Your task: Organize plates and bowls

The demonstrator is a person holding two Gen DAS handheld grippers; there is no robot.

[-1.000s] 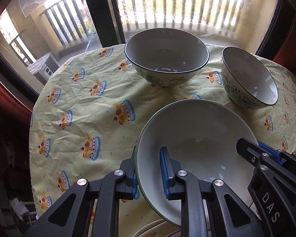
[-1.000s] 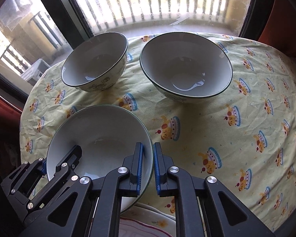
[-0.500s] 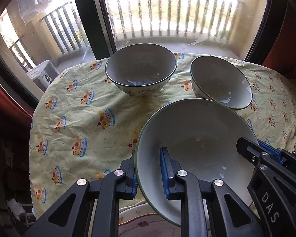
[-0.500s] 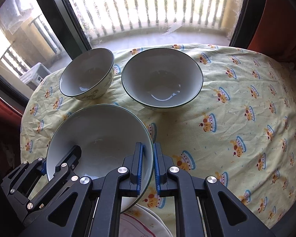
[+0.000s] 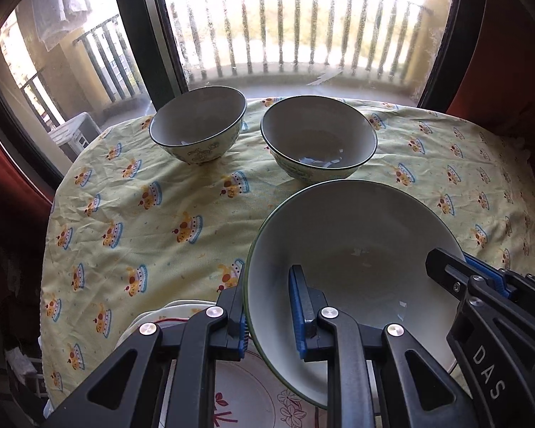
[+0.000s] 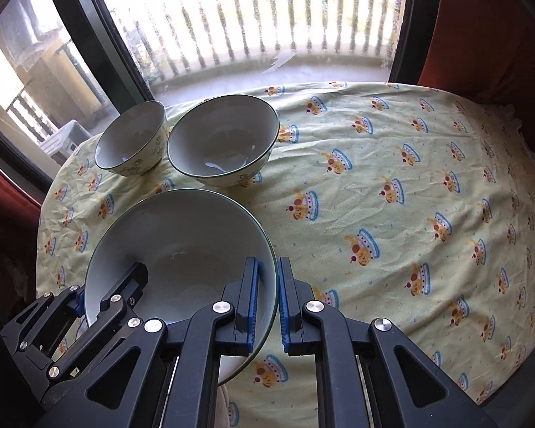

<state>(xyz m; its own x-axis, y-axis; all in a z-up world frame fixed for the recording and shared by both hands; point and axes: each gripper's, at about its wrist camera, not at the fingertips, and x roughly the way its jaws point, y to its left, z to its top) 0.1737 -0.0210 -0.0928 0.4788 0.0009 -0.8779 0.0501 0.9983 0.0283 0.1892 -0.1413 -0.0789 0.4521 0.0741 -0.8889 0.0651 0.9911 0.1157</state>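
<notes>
Two tongs carry one wide shallow bowl (image 5: 353,249) between them, lifted off the desk (image 5: 132,221) at its near edge. The left tongs (image 5: 267,312) are clamped narrow on the bowl's left rim, one pad outside and one inside; the right tongs (image 6: 265,294) pinch the opposite rim the same way. Below the bowl, at the near left, sits a stack of plates (image 5: 239,385) with a red floral print. Two deeper bowls stand side by side at the far left, the smaller bowl (image 6: 132,141) left of the larger bowl (image 6: 223,139), close but whether touching I cannot tell. To do this step well, I judge both hands should travel together at equal height, keeping the bowl level, clear the plates fully, then lower gently before either grip loosens.
</notes>
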